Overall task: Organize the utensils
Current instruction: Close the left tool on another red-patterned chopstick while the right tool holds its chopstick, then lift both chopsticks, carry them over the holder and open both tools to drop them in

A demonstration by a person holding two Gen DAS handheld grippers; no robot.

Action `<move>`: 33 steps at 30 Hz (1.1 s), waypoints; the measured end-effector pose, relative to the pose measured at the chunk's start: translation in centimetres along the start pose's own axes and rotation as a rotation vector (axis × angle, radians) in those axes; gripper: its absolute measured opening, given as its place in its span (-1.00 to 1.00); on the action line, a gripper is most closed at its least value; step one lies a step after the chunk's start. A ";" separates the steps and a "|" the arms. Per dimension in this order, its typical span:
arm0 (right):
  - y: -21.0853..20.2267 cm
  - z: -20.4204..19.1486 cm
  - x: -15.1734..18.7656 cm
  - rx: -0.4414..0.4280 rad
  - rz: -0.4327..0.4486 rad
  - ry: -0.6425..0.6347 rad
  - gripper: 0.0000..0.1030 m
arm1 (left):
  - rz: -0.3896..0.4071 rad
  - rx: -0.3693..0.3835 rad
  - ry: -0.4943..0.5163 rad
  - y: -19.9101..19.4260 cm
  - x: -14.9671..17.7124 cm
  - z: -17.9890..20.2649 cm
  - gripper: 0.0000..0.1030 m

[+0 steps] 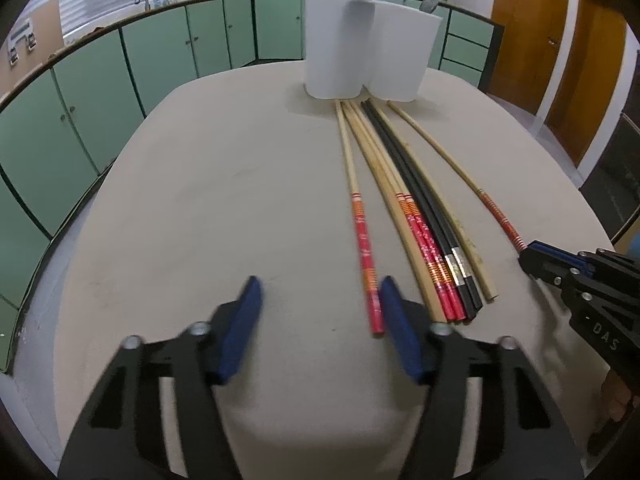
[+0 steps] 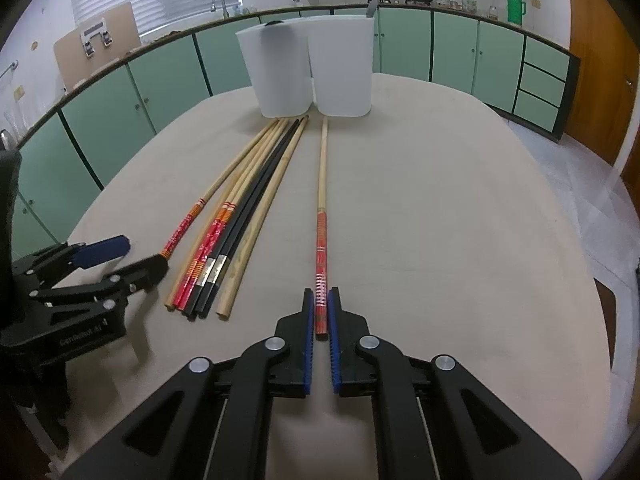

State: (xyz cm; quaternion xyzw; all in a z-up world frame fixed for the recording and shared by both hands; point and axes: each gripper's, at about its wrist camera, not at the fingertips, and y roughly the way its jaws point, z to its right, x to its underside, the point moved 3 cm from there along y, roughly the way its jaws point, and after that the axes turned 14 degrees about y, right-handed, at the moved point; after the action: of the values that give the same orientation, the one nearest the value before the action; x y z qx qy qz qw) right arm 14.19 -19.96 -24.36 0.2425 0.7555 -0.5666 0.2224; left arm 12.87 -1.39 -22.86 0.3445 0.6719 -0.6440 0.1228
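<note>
Beige oval table (image 2: 440, 220), matte top. Two white plastic containers (image 2: 312, 76) stand side by side, touching, at the far end. Bundle of chopsticks (image 2: 236, 232) lies lengthwise in front of them: plain bamboo, red-handled and a black pair, tips near the containers. One red-handled chopstick (image 1: 362, 236) lies just left of the bundle, another red-handled chopstick (image 2: 321, 232) lies apart on its right.
</note>
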 end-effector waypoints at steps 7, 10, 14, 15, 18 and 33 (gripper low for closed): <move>-0.1 0.3 -0.1 -0.012 0.001 0.013 -0.89 | 0.022 0.042 0.019 -0.2 -0.1 0.6 -0.89; -0.2 0.4 -0.2 -0.025 0.001 0.020 -0.89 | 0.022 0.068 -0.002 -0.1 -0.2 0.3 -0.90; -0.7 0.3 -0.4 -0.031 0.013 0.010 -0.89 | 0.024 0.066 -0.009 -0.4 -0.4 0.0 -0.90; -1.0 0.3 -0.5 -0.034 0.019 0.005 -0.89 | 0.029 0.062 -0.009 -0.6 -0.5 0.0 -0.90; -1.7 0.3 -0.9 -0.040 0.038 -0.003 -0.89 | 0.055 0.047 -0.005 -1.6 -1.0 -0.3 -0.90; -8.2 0.4 -7.0 -0.119 0.194 0.001 -0.89 | 0.282 -0.028 0.021 -9.8 -6.2 -2.8 -0.91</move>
State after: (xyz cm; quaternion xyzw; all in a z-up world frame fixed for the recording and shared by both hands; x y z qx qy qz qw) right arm 14.62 -23.14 -14.12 0.3010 0.7611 -0.4963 0.2895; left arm 12.06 0.00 -11.01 0.4405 0.6270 -0.6072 0.2102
